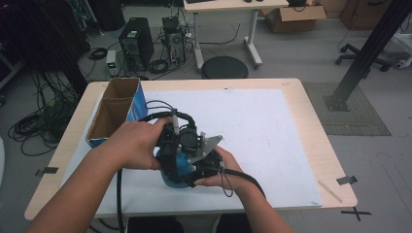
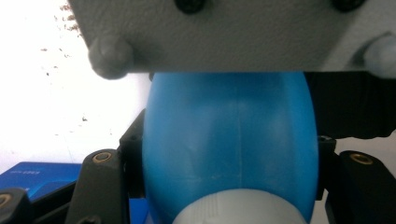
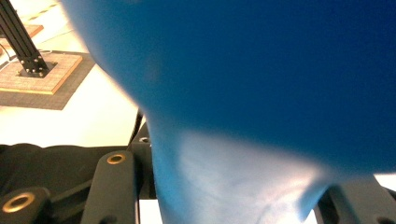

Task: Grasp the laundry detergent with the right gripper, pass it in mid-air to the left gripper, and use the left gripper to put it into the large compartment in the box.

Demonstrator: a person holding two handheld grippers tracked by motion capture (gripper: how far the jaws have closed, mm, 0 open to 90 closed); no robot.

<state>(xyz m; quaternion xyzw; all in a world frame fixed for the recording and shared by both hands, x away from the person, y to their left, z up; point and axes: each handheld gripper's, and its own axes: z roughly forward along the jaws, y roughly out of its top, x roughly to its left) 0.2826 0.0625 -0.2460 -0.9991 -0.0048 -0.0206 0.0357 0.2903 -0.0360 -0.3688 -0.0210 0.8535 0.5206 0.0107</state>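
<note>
A blue plastic bottle (image 1: 176, 171) is held low over the white mat between both hands, near the table's front. In the left gripper view its rounded blue body (image 2: 229, 135) sits between the two black jaws, with a white cap (image 2: 238, 210) at the bottom; my left gripper (image 2: 231, 140) is shut on it. The grey plate (image 2: 224, 32) of the other gripper crosses above. In the right gripper view the bottle (image 3: 261, 70) looms close, and my right gripper (image 3: 233, 182) is shut on its narrower part. From above, the left gripper (image 1: 170, 145) and right gripper (image 1: 204, 158) press together.
An open cardboard box (image 1: 116, 109) with a blue side and two compartments stands at the table's left edge. The white mat (image 1: 272, 131) covers most of the wooden table (image 1: 311, 121). Computer towers (image 1: 136, 43), cables and a round stool (image 1: 224, 67) lie beyond the far edge.
</note>
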